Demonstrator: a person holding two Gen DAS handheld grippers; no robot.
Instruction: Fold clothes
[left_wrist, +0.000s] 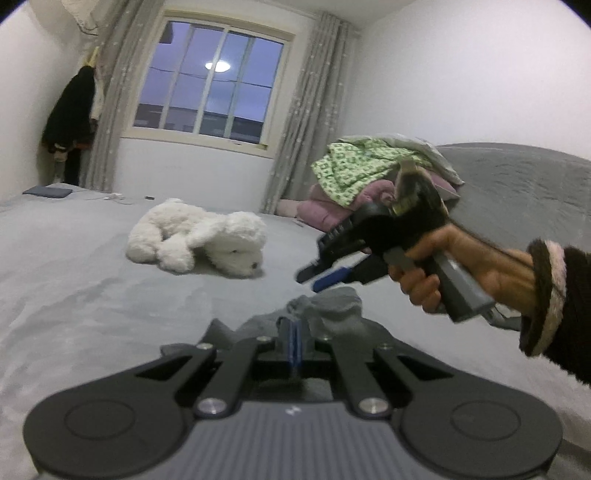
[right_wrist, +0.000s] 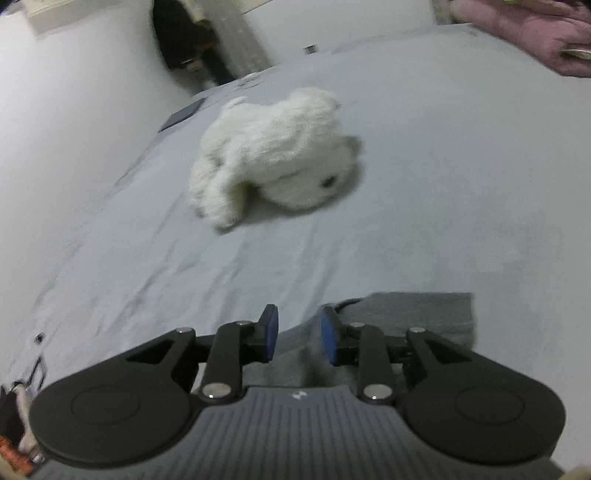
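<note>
On the gray bed (left_wrist: 92, 295), the left gripper (left_wrist: 294, 341) has its two blue pads pressed tight together, and it seems to pinch the edge of one small gray cloth (left_wrist: 328, 310), though that spot is hard to see. The right gripper (right_wrist: 297, 341) is a little way open and holds nothing; the gray cloth lies just under it. One white toy dog (left_wrist: 199, 238) lies farther off. Only the left view shows the pile of clothes (left_wrist: 369, 173), the window (left_wrist: 210, 85), and the hand (left_wrist: 450, 269) gripping the right tool.

Left gripper (left_wrist: 294, 345) pinching grey garment (left_wrist: 332, 308)
</note>
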